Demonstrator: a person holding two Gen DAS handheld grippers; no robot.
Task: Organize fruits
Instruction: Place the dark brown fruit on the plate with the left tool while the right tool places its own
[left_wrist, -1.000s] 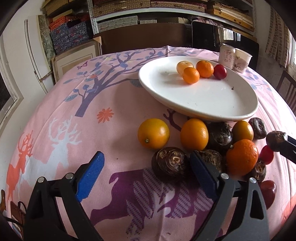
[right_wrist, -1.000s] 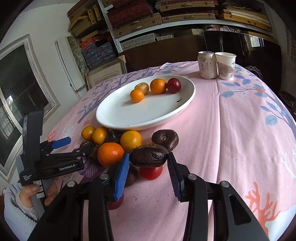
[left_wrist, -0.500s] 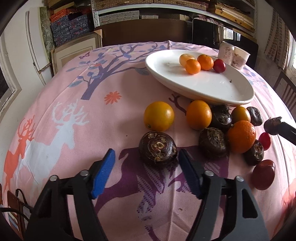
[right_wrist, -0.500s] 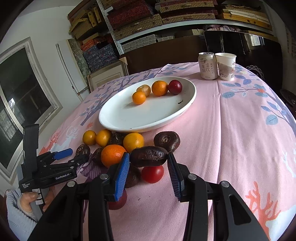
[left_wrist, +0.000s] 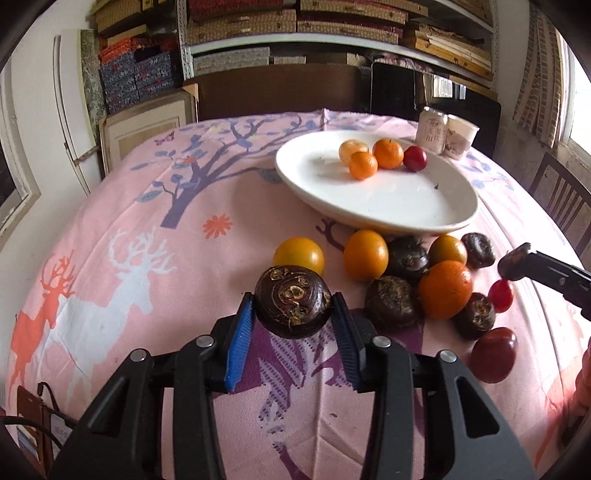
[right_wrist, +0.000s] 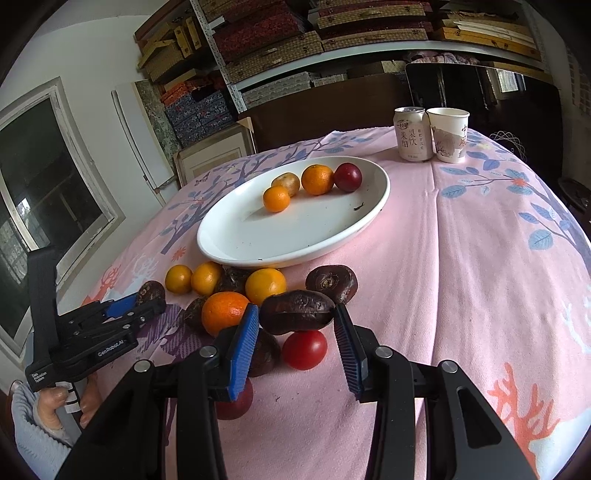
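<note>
Left tool (left_wrist: 291, 325) amid crowding fruit (left_wrist: 445, 290)

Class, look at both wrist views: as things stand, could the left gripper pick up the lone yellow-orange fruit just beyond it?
Probably not yet. The left gripper has just closed its jaws on a dark water chestnut, so it is occupied. The yellow-orange fruit sits unobstructed behind it.
</note>
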